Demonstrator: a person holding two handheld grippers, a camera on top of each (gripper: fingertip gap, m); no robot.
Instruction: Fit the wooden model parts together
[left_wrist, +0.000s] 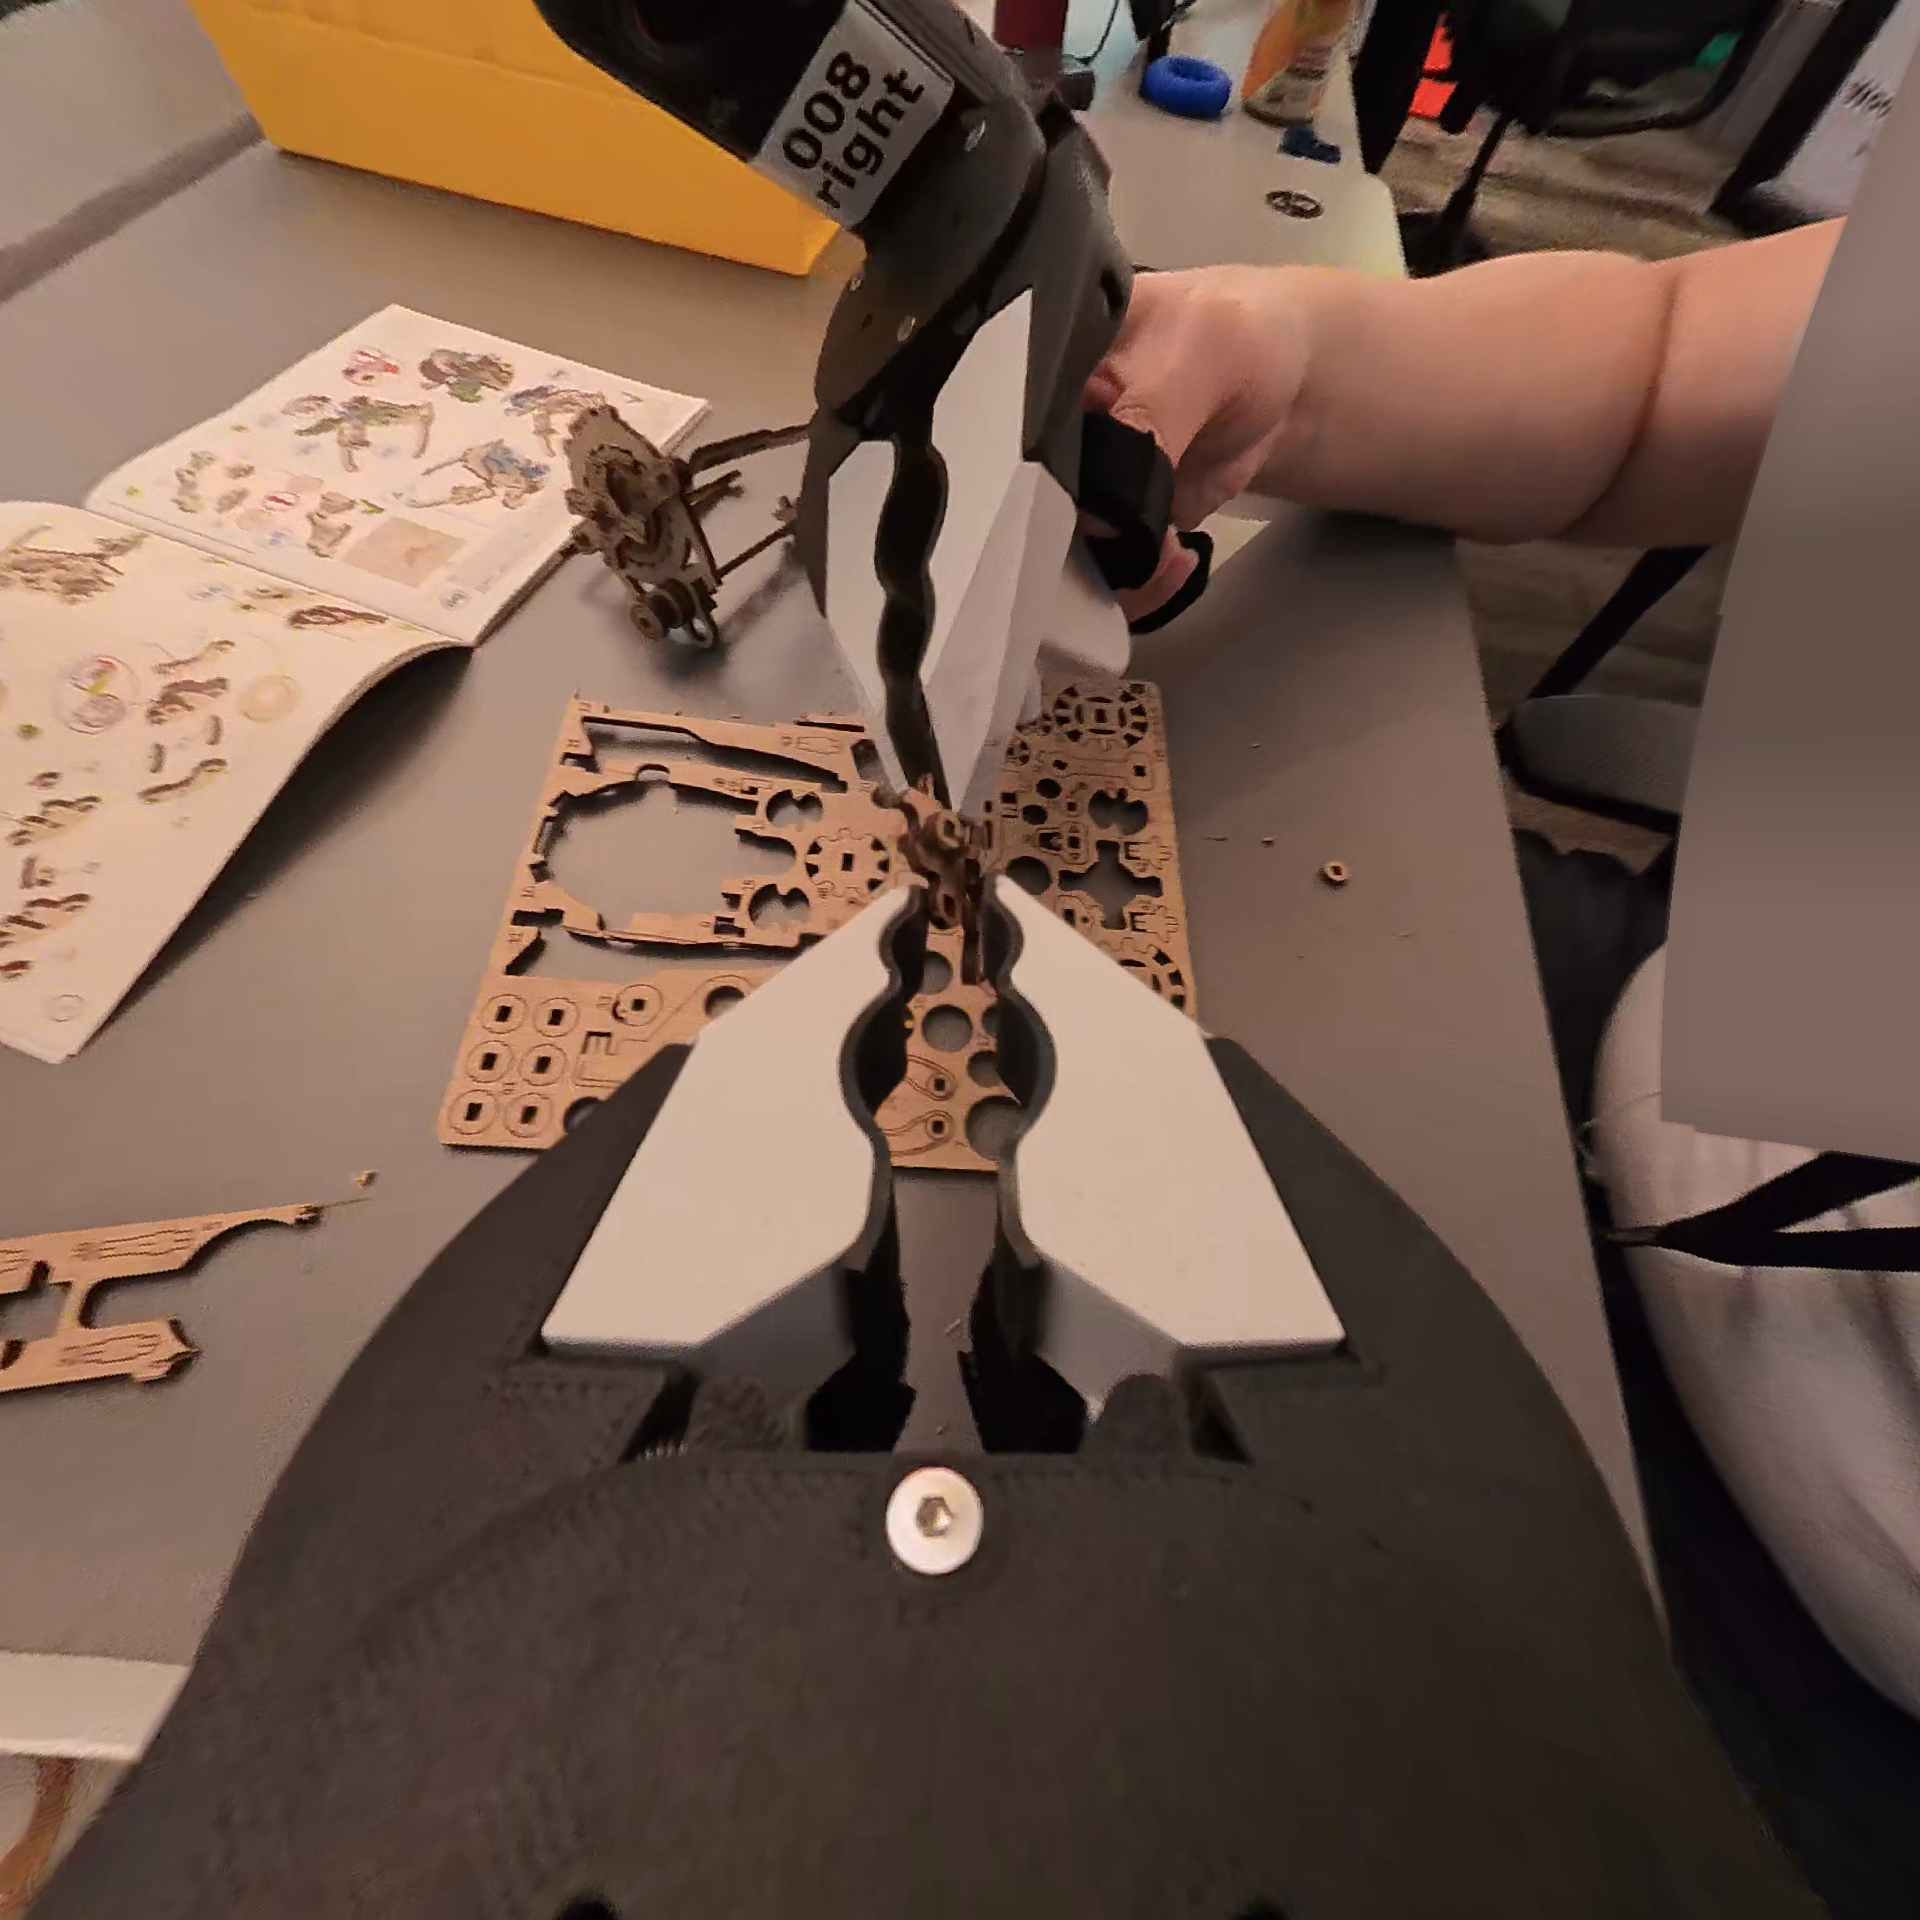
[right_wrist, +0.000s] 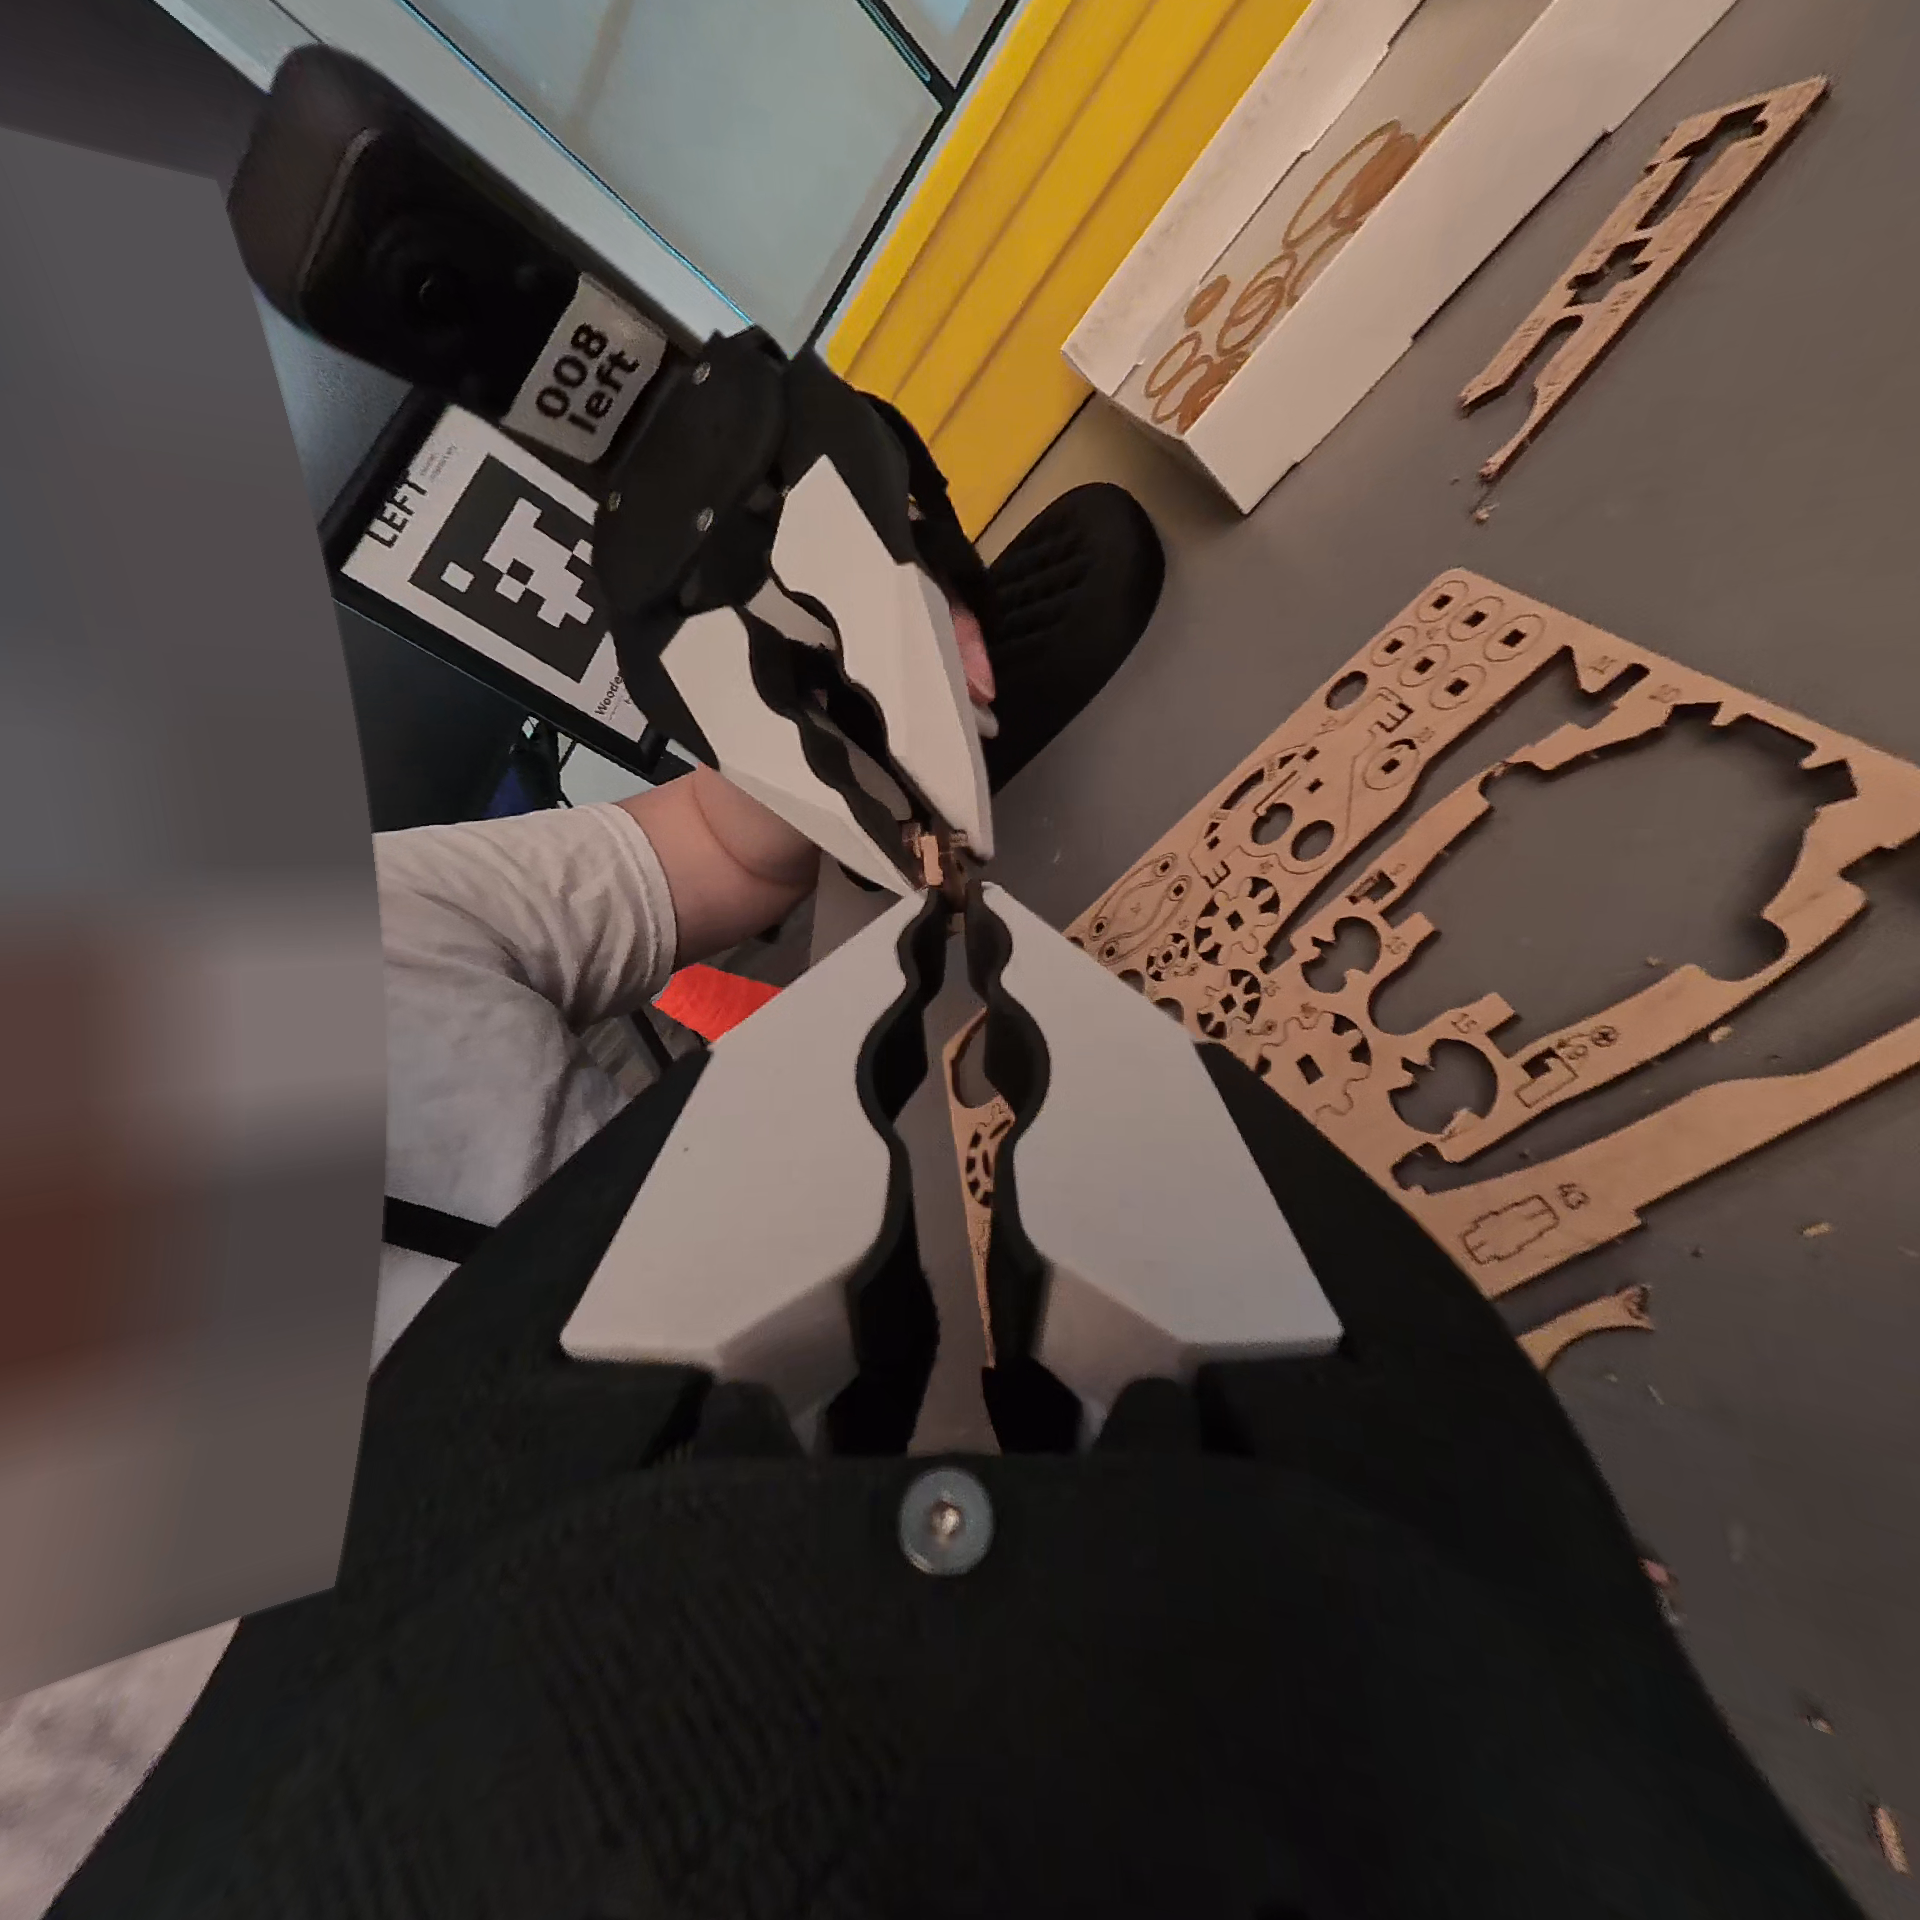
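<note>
The left gripper (left_wrist: 951, 909), with its pale grey fingers on a black body, is closed narrowly on a small brown laser-cut wooden sub-assembly (left_wrist: 943, 854), and the right gripper (left_wrist: 914, 774), reaching in from the far side, has its own tips pinched down on the top of the same cluster, so the two pairs of tongs meet tip to tip above the table. In the right wrist view the same meeting shows, with the small wooden piece (right_wrist: 938, 857) caught between the two sets of tips; whether each gripper holds a separate part or both bear on one joined piece I cannot tell. All this hangs just above the flat tan plywood parts sheet with punched-out gear and body shapes (left_wrist: 665, 904), which lies on the grey table (left_wrist: 312, 831). The main risk, as I judge it, is that the thin plywood tabs snap or splay if the grippers push out of line, since each grips only at the very tips. A slight twist could also let the piece pivot or spring free and drop among the sheet's cut-outs. Farther left stand the dark, partly built wooden gear model (left_wrist: 639, 520) and the open white instruction booklet (left_wrist: 312, 499); both are well clear of the work.
</note>
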